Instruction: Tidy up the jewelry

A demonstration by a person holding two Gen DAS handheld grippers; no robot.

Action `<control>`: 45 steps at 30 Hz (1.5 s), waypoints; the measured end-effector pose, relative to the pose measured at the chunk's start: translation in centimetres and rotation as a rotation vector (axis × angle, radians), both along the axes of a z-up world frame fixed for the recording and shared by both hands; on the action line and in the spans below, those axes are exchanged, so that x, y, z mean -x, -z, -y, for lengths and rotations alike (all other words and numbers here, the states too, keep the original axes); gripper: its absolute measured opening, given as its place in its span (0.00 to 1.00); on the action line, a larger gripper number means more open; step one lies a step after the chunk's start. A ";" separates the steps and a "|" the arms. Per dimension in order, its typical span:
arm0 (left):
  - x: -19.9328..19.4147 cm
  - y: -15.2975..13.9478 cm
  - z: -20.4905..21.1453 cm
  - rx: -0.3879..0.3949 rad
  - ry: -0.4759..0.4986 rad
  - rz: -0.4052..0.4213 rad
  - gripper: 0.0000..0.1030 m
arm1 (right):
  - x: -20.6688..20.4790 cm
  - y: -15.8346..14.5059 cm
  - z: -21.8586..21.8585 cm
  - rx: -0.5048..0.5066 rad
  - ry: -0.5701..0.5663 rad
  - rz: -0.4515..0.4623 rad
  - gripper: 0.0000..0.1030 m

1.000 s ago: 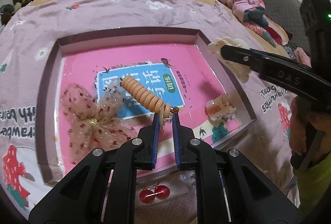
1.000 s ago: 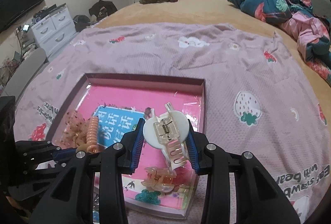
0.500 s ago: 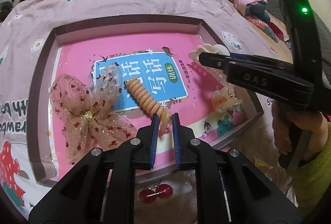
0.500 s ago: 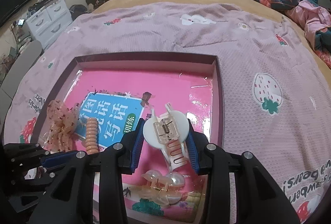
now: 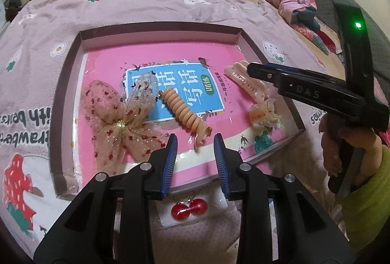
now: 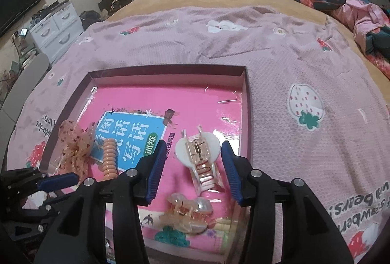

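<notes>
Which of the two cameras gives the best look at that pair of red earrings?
The left wrist view. The red earrings lie in plain sight on a clear packet on the blanket, just outside the box's near rim, below the left gripper, whose jaws are opening. The right wrist view does not show them; its own gripper arms cover that near corner.

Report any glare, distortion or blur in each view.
Left wrist: fisheye bends the box rim; sheen on the pink book; dark vignette corners. Right wrist: glare streaks on the book near the white clip; edges curve, focus sharp.
</notes>
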State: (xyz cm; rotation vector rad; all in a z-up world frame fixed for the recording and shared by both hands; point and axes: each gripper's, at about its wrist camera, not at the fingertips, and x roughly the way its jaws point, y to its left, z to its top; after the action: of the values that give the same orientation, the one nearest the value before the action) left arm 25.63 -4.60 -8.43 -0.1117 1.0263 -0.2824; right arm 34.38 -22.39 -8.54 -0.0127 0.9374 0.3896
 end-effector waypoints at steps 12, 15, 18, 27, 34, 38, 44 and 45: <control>1.8 -2.7 -1.3 -0.007 -0.043 0.031 0.53 | 4.8 -4.3 2.9 -0.026 0.035 0.109 0.84; 2.4 -3.5 -1.7 -0.002 -0.061 0.042 0.65 | 6.0 -5.5 3.6 -0.043 0.036 0.133 0.87; 3.0 -4.5 -2.1 0.008 -0.075 0.061 0.73 | 7.0 -6.7 4.0 -0.042 0.042 0.157 0.90; 5.4 -7.9 -2.7 0.026 -0.107 0.141 0.91 | 10.3 -10.7 4.6 -0.031 0.045 0.252 0.95; 7.3 -10.2 -3.2 0.022 -0.131 0.205 0.91 | 12.5 -13.0 4.5 -0.034 0.038 0.308 0.96; 8.5 -11.0 -3.7 0.019 -0.143 0.231 0.91 | 14.0 -13.8 4.4 -0.041 0.032 0.328 0.96; 10.1 -11.8 -4.6 0.024 -0.162 0.254 0.91 | 16.3 -15.0 4.2 -0.050 0.014 0.361 0.96; 10.3 -11.9 -4.7 0.025 -0.165 0.257 0.91 | 16.8 -15.3 4.2 -0.053 0.012 0.366 0.96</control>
State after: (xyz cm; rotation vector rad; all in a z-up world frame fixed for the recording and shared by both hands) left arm 15.28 0.14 3.48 -0.1772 0.7534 -0.1546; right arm 17.60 -26.59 6.75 -0.0293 0.5654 0.3855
